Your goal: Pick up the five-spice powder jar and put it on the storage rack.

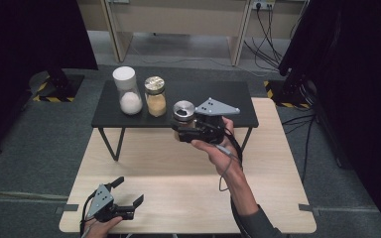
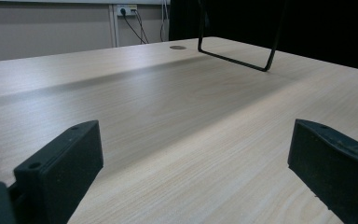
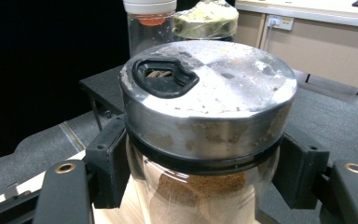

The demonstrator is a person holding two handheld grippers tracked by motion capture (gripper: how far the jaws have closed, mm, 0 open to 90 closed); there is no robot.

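My right gripper (image 1: 184, 130) is shut on a glass spice jar (image 1: 183, 113) with a silver lid, held in the air at the front edge of the black shelf (image 1: 228, 106). In the right gripper view the jar (image 3: 207, 116) stands upright between the two black pads (image 3: 106, 161), brown powder showing below the lid. On the shelf stand a white-lidded jar of white powder (image 1: 127, 91) and a gold-lidded jar of yellow powder (image 1: 155, 96). My left gripper (image 1: 129, 191) rests open on the wooden table near its front left corner, with bare table (image 2: 182, 135) between its jaws.
The black shelf stands on thin metal legs (image 1: 110, 144) on the light wooden table (image 1: 178, 198). Cables (image 1: 268, 34) and wall sockets lie on the floor behind. Dark curtains and stands flank both sides.
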